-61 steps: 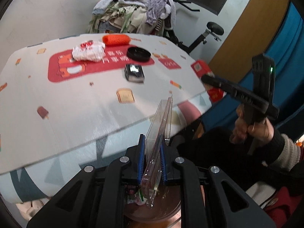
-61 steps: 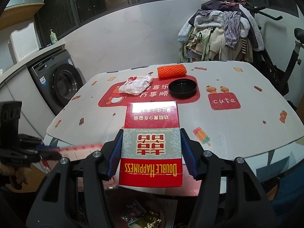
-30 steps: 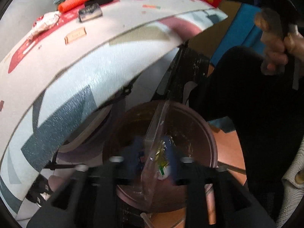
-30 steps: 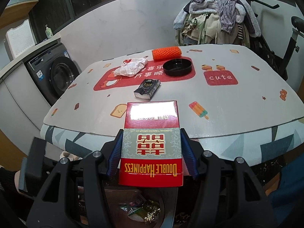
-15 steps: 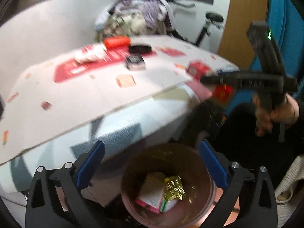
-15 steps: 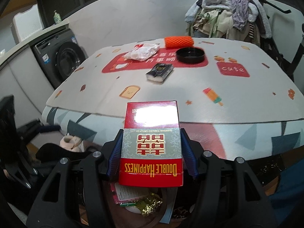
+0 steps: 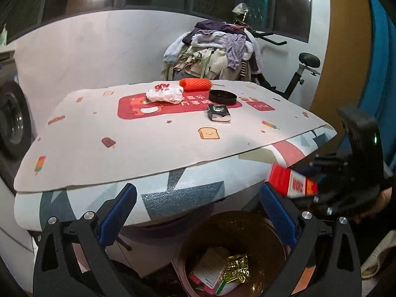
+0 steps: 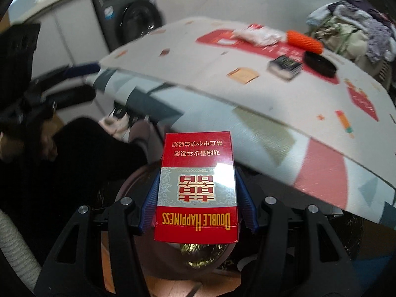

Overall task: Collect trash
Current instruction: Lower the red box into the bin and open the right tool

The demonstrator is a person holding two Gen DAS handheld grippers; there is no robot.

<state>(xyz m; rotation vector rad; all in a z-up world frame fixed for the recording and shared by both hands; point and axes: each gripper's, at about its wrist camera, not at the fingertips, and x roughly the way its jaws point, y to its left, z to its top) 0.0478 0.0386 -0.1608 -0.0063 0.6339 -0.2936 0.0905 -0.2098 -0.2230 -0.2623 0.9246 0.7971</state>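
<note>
Both grippers hang by the table's near edge, over a brown trash bin (image 7: 230, 232). Left gripper (image 7: 198, 212): its jaws have just been opening and now stand wide with nothing between them; below it the bin holds a gold foil wrapper (image 7: 235, 271) and other packets. Right gripper (image 8: 198, 208): its blue pads clamp a red Double Happiness cigarette pack (image 8: 196, 185) by its sides, above the bin's mouth. On the table (image 7: 123, 148) lie a dark small box (image 7: 219, 112), a black round lid (image 7: 222, 96), a crumpled white wrapper (image 7: 164, 94) and an orange foam net (image 7: 195, 84).
</note>
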